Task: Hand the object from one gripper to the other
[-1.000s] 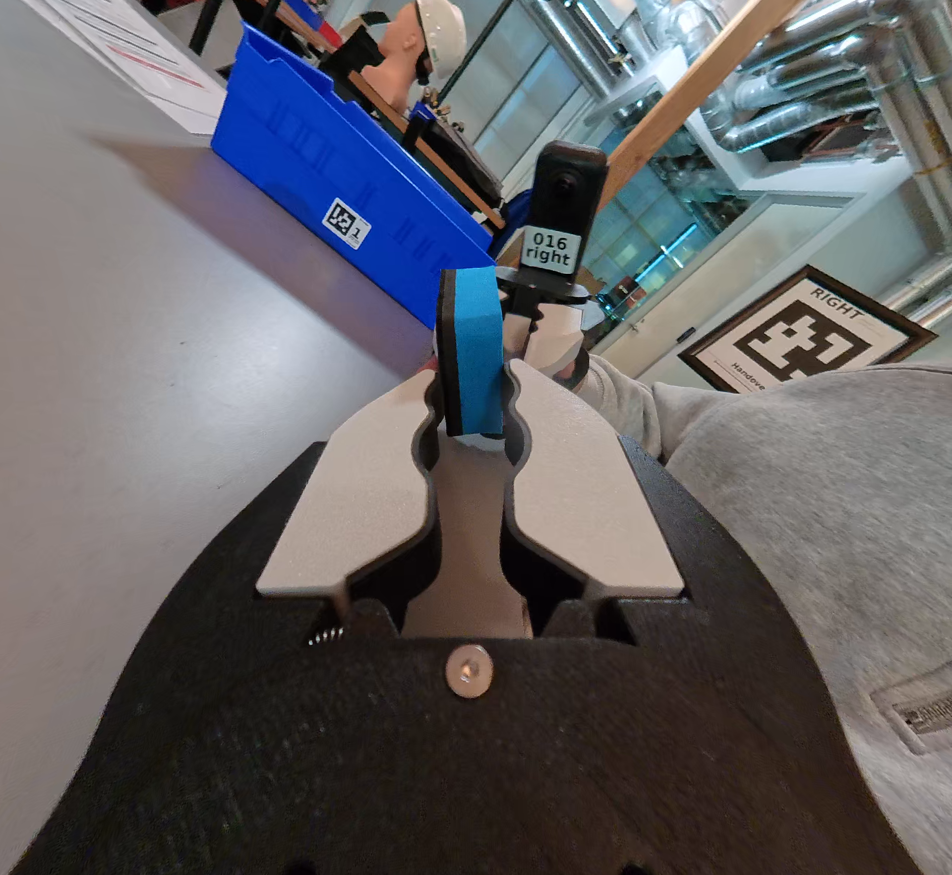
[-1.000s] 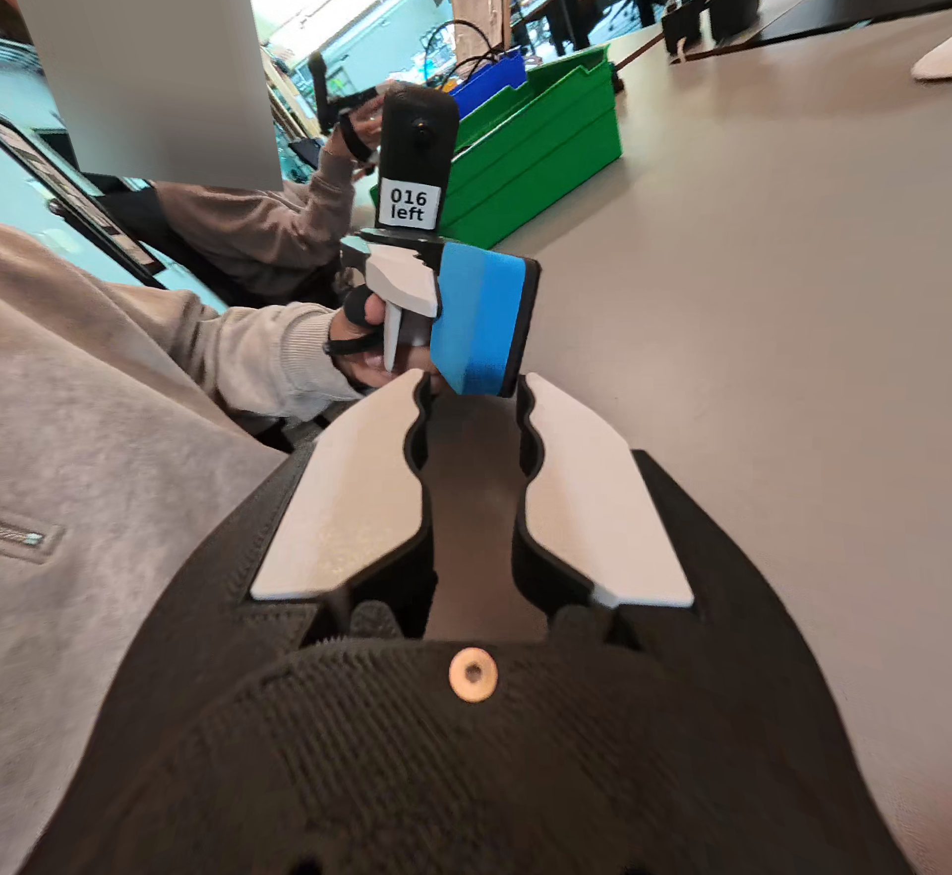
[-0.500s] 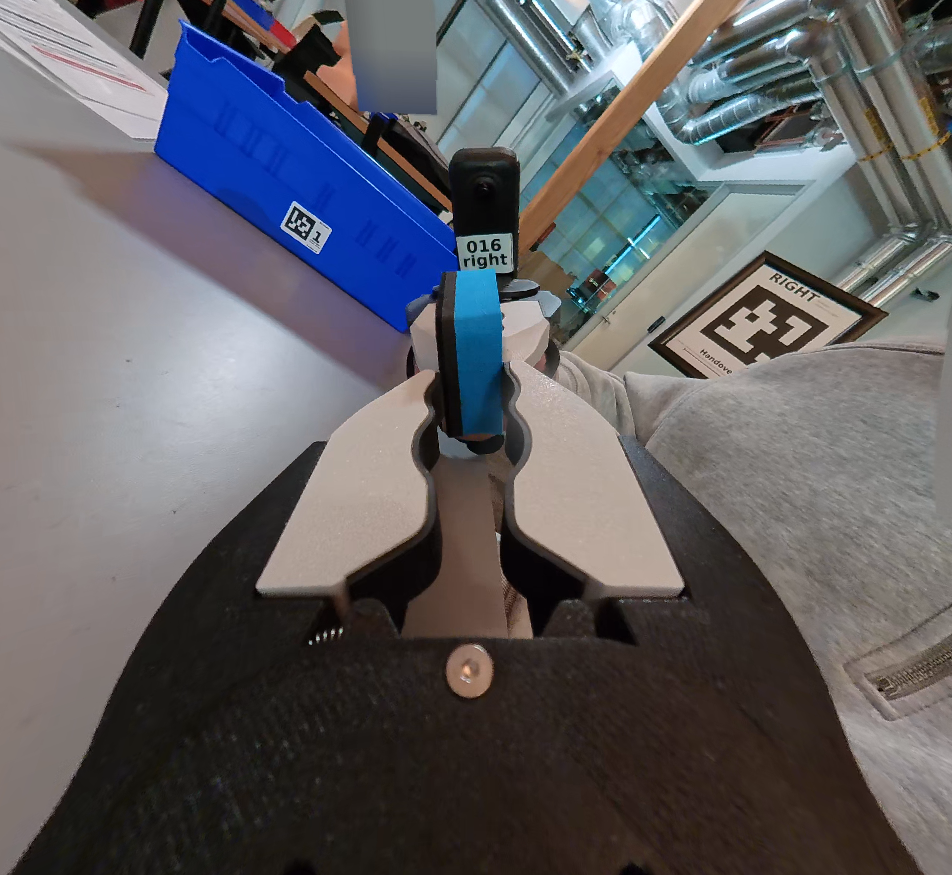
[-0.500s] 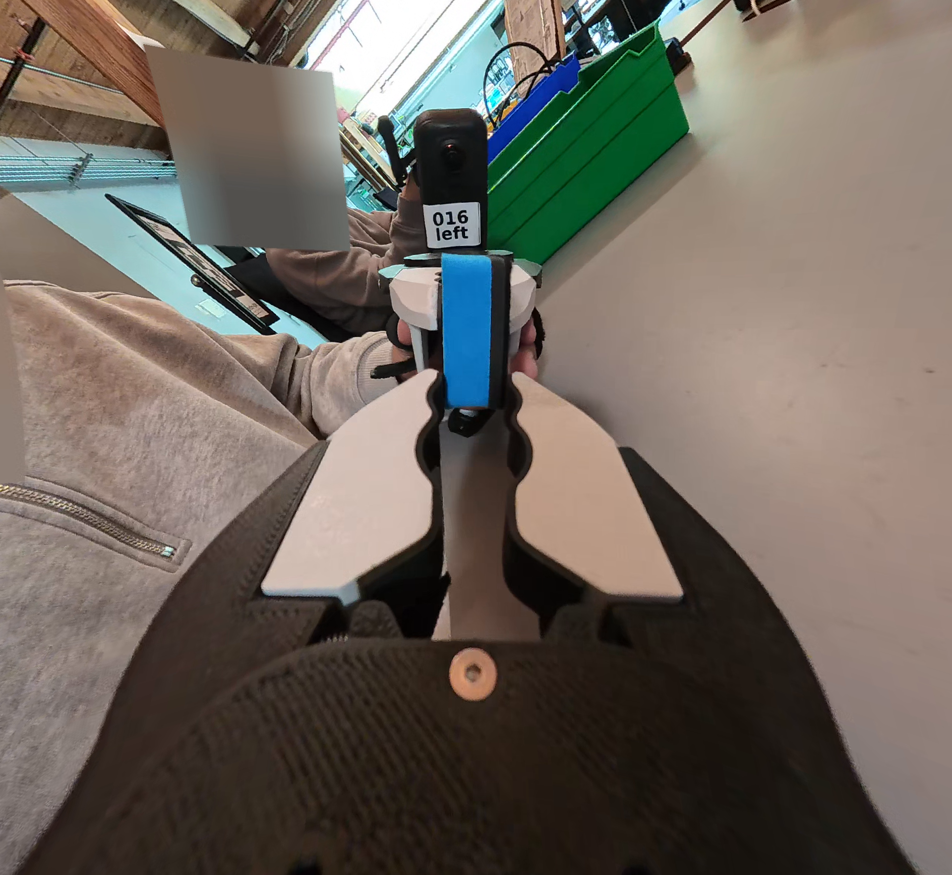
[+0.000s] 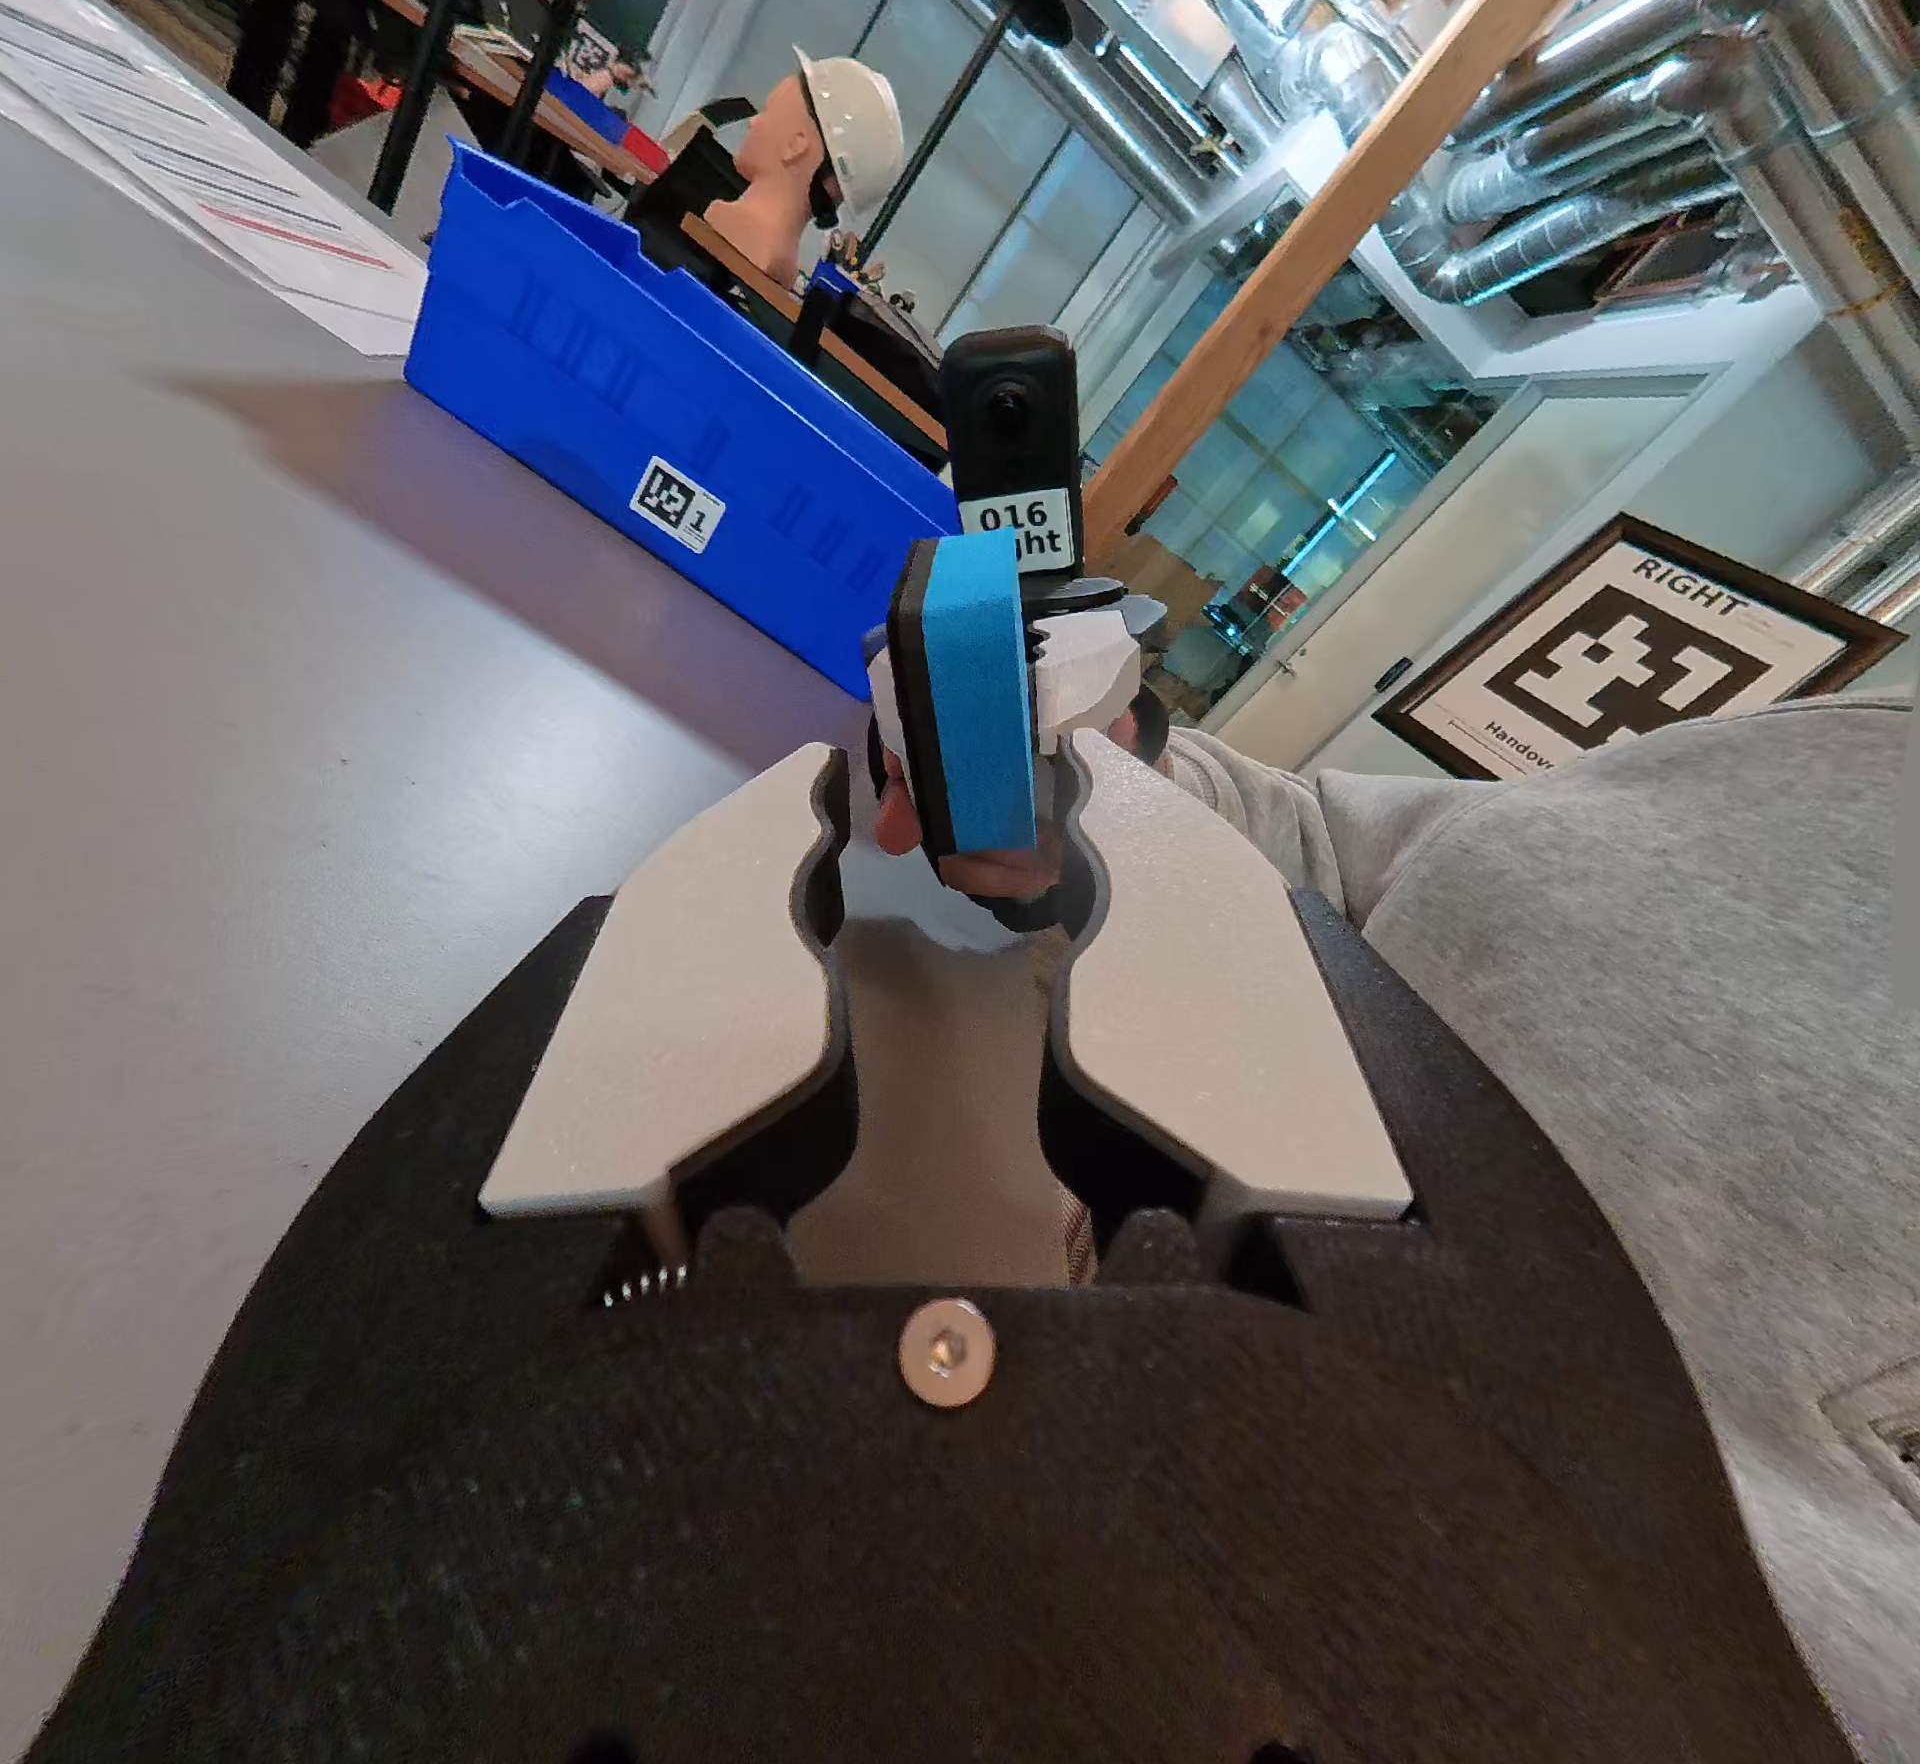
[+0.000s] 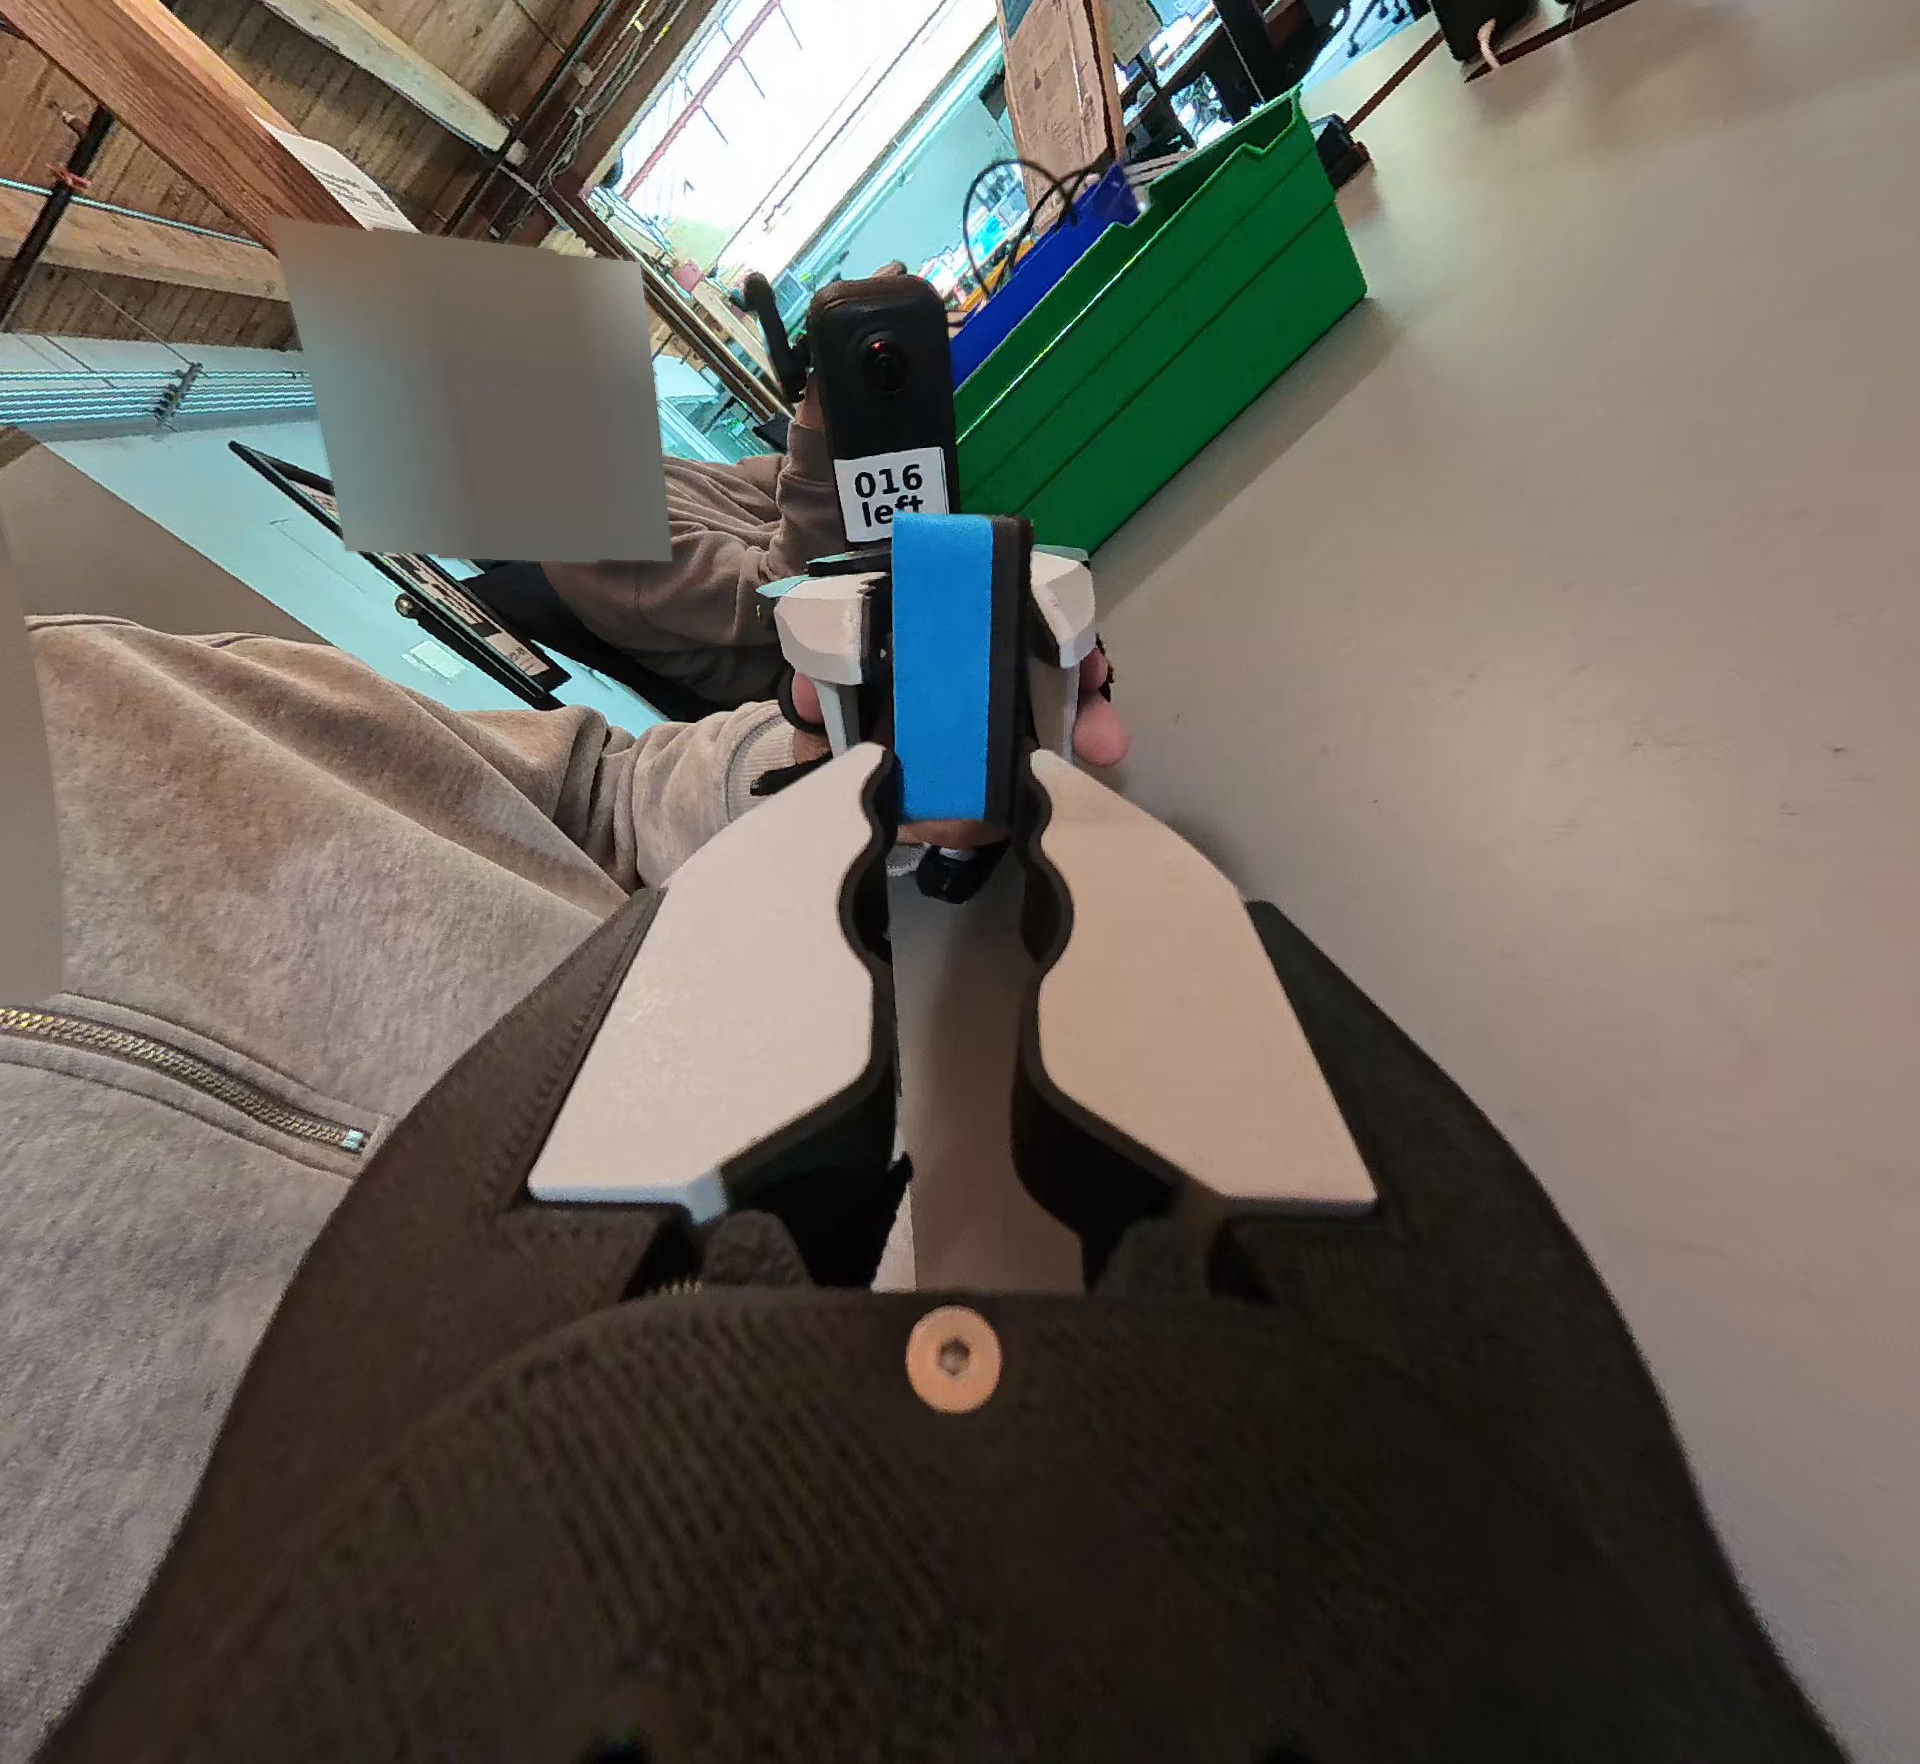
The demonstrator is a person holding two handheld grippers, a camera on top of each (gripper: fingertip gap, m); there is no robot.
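The object is a blue foam block with a black side [image 5: 977,706], held upright in the air between the two grippers, which face each other. In the left wrist view, my left gripper [image 5: 954,758] is open, its jaws standing wider than the block. The right gripper's white fingers [image 5: 1086,675] show behind the block. In the right wrist view, my right gripper [image 6: 958,764] is shut on the block [image 6: 940,665] at its lower end. The left gripper's white fingers [image 6: 826,644] stand spread on either side of it.
The grey table [image 5: 260,779] lies below both grippers. A blue bin [image 5: 644,405] stands on it beyond the left gripper, with papers [image 5: 208,187] farther off. A green bin [image 6: 1164,343] stands beyond the right gripper. A person's grey sleeve [image 6: 312,831] is beside it. Only a small space, under 4 cm, lies between the two pairs of fingers.
One second ago the left gripper held the block and the right was open beside it. The right gripper then closed on the block. The left jaws have now spread apart.
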